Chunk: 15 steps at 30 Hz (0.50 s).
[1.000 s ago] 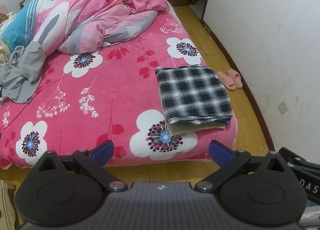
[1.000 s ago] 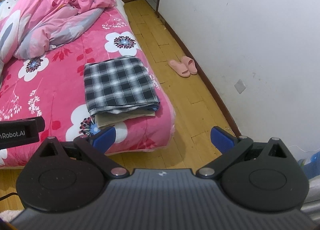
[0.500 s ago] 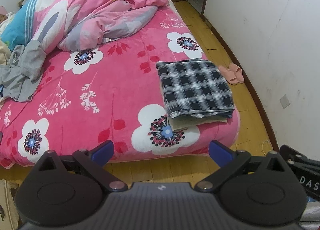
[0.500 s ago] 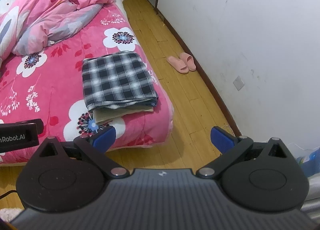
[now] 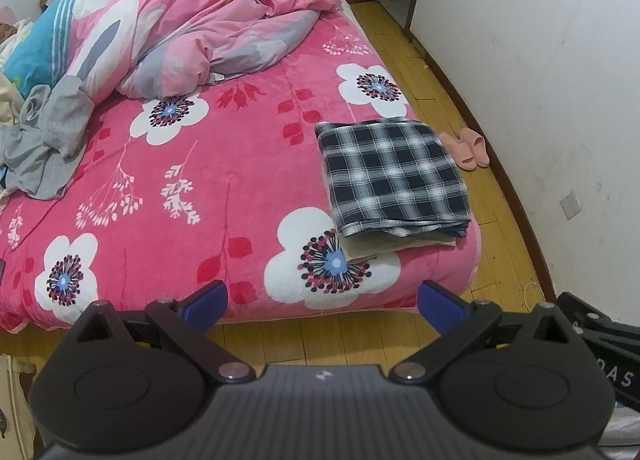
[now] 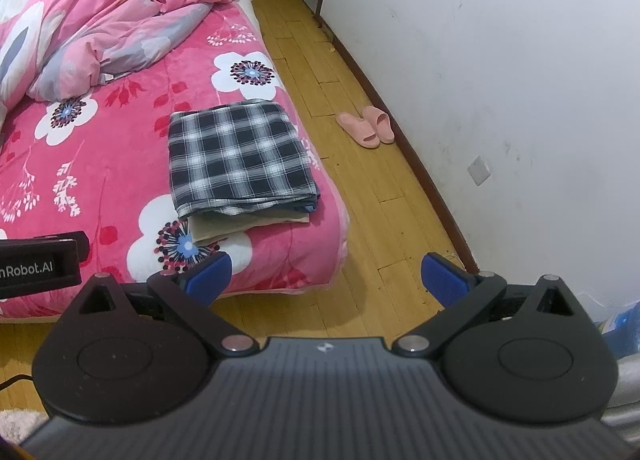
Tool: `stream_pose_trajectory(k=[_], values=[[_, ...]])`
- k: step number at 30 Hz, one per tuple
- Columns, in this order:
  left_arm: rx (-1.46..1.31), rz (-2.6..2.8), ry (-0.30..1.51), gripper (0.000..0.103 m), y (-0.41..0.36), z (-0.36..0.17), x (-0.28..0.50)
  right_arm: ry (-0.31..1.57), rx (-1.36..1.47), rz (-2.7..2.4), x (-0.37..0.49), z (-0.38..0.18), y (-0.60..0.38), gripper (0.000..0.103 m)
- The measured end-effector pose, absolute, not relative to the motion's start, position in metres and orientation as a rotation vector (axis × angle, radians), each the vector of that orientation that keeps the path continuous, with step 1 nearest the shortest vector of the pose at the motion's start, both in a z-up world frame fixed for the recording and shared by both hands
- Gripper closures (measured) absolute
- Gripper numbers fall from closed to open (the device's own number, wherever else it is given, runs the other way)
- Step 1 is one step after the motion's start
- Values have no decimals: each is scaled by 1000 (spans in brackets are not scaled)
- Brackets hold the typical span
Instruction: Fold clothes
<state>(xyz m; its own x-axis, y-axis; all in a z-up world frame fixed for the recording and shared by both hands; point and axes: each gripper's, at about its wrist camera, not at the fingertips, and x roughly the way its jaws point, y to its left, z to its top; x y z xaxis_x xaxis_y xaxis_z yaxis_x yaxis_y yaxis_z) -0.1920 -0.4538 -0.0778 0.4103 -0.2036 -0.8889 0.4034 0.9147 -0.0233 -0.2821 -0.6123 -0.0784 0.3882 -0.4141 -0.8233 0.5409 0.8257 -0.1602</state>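
Note:
A folded black-and-white plaid garment (image 5: 390, 173) lies on top of a folded beige one (image 5: 368, 250) at the near right corner of the pink flowered bed (image 5: 224, 187); the stack also shows in the right wrist view (image 6: 238, 161). A crumpled grey garment (image 5: 44, 143) lies at the bed's left edge. My left gripper (image 5: 322, 302) is open and empty, held back over the wooden floor short of the bed. My right gripper (image 6: 326, 280) is open and empty, also over the floor, to the right of the stack.
A bunched pink duvet (image 5: 208, 15) and a blue striped pillow (image 5: 36, 47) fill the far part of the bed. Pink slippers (image 6: 366, 127) lie on the wooden floor by the white wall (image 6: 500, 59). A doorway stands at the far end.
Both grippers have drawn back and up from the bed, so the bed and the plaid stack look smaller and farther. Both stay open and empty.

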Motion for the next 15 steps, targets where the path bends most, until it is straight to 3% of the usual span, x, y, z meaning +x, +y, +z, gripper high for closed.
stream_pose_trajectory(k=[15], values=[[207, -374, 1094, 1, -457, -80, -190, 1010, 139, -602, -276, -78, -611, 2]])
